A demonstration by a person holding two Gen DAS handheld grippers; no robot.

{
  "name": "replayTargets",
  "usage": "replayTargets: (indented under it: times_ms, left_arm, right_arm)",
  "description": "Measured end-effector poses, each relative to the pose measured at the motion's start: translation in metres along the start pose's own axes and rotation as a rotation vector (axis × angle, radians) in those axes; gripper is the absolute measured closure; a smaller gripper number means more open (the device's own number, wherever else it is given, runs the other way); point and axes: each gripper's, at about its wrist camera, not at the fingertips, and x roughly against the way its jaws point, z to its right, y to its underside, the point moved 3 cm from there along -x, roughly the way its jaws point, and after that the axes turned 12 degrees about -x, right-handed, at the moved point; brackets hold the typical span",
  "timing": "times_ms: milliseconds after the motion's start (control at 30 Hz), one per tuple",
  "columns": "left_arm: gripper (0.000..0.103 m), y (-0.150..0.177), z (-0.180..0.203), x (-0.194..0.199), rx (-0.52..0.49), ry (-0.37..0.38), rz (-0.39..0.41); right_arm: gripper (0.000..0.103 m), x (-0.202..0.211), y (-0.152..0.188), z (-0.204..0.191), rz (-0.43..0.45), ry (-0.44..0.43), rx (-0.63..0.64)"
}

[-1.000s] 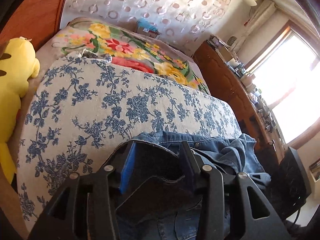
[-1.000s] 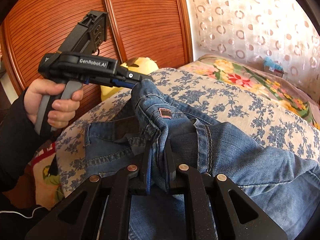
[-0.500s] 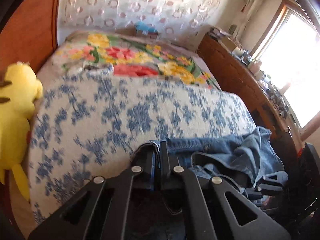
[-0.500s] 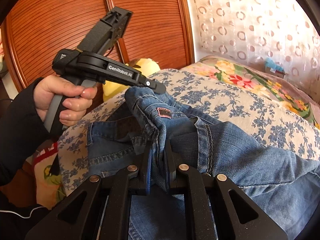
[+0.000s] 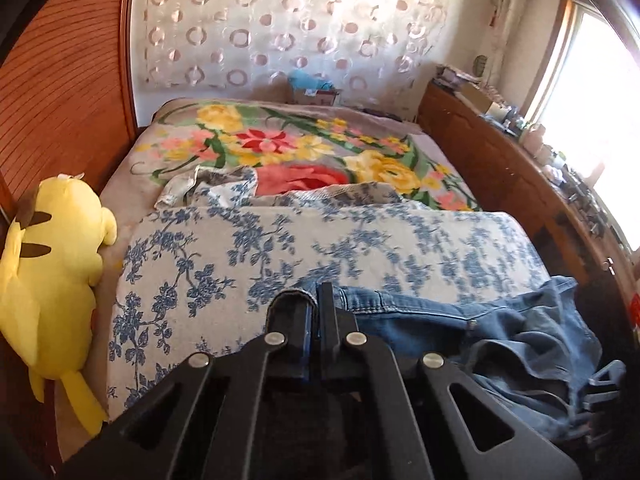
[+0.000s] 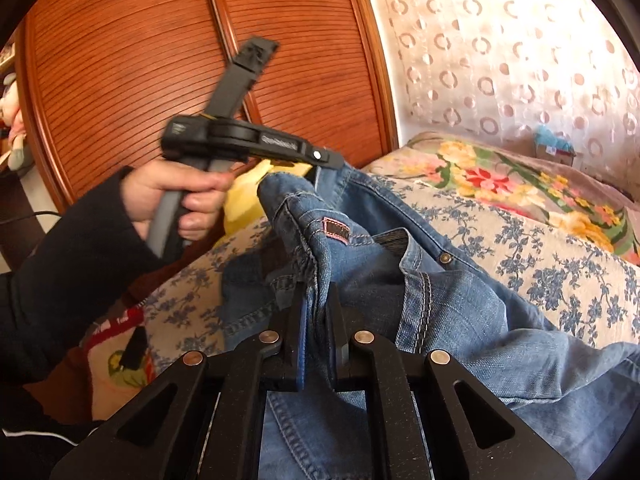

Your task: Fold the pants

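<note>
Blue denim pants lie bunched on a blue-flowered quilt. In the left wrist view the pants trail to the right over the quilt. My left gripper is shut on the waistband's edge, and it shows in the right wrist view as the left gripper, held by a hand and lifting the denim. My right gripper is shut on a fold of the waistband near a pink-edged label.
A yellow plush toy lies at the bed's left edge by a wooden slatted wall. A floral blanket covers the far bed. A cluttered wooden cabinet runs along the right under a bright window.
My left gripper went from open around the waistband to shut on it, then lifted and pulled the denim up. The right gripper kept its grip and rose a little.
</note>
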Motion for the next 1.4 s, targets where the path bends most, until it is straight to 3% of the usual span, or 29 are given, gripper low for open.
replayTargets:
  times_ms: [200,400,633,767,833,1033,1300,1400]
  left_arm:
    - [0.103,0.012,-0.007,-0.024,-0.002,-0.028,-0.038]
    - [0.102,0.023,-0.002,-0.013,0.003,-0.025,-0.021]
    - [0.075,0.05,0.011,0.022,-0.021,-0.001,0.002]
    - [0.069,0.069,0.028,0.035,-0.043,0.038,0.017]
    - [0.068,0.081,0.036,0.033,-0.049,0.065,-0.009]
    - [0.068,0.111,0.045,0.033,-0.038,0.096,-0.042]
    - [0.068,0.137,0.058,0.055,-0.036,0.12,-0.025]
    - [0.068,0.145,0.062,0.062,-0.04,0.122,-0.02]
  right_arm:
    - [0.099,0.009,0.007,-0.004,-0.021,-0.025,0.008]
    - [0.099,0.013,0.021,-0.004,-0.062,-0.027,0.008]
    - [0.098,0.005,0.046,0.002,-0.132,0.021,0.027]
    - [0.093,0.003,0.053,0.007,-0.129,0.047,0.011]
    - [0.085,0.004,0.052,0.009,-0.114,0.053,-0.006]
    - [0.077,0.013,0.044,0.006,-0.064,0.099,-0.007]
    - [0.075,0.02,0.052,0.002,-0.045,0.146,0.0]
    - [0.065,0.025,0.052,-0.001,-0.017,0.16,-0.002]
